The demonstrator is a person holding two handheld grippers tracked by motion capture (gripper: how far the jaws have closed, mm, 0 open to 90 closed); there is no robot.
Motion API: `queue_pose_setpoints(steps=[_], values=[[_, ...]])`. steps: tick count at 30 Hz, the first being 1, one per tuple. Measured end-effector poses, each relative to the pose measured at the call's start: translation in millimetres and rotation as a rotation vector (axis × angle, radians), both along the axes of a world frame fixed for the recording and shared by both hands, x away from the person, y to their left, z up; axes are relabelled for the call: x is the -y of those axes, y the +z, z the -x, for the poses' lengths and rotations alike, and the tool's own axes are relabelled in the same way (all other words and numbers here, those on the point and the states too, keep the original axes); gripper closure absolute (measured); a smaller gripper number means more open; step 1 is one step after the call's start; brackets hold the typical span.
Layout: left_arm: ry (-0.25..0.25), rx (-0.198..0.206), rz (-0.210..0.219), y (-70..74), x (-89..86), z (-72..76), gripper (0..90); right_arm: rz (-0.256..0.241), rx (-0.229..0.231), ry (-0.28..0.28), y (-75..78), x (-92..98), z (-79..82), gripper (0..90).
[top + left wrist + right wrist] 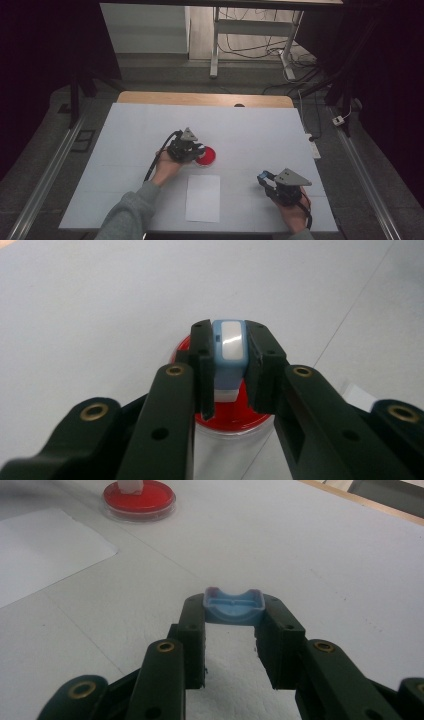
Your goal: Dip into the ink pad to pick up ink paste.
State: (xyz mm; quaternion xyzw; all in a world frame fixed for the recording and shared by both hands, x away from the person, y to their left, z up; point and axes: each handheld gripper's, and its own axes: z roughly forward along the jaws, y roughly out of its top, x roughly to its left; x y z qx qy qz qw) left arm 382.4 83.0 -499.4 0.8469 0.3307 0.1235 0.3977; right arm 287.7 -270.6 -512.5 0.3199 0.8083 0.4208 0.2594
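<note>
A shallow round red dish [209, 157] sits mid-table. My left gripper [196, 150] is over its left side, shut on a small block [229, 352] with a blue frame and a white face. The block's white lower end [129, 485] reaches down into the red dish [235, 421]. Near the table's front right, my right gripper [264, 178] is shut on a small blue cap [234, 606], held between its fingertips just above the white tabletop. The red dish [150, 502] lies farther off to the left in the right gripper view.
A white sheet of paper [203, 197] lies flat near the front edge, between the two hands, just in front of the dish. The white table cover [125, 145] ends at a wooden strip [200, 98] at the back. Desk legs and cables stand beyond.
</note>
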Motion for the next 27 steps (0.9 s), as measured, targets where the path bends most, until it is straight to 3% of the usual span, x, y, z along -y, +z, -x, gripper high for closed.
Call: queue_pose_setpoints(steps=[14, 27], values=[[0.001, 0.026, 0.068, 15.0, -8.5, 3.9, 75.3, 0.003, 0.0, -0.001, 0.3, -0.1, 0.4, 65.6], [-0.017, 0.037, 0.075, 22.5, -8.9, 7.7, 75.4, 0.003, -0.004, 0.001, -0.2, -0.2, -0.3, 65.6]])
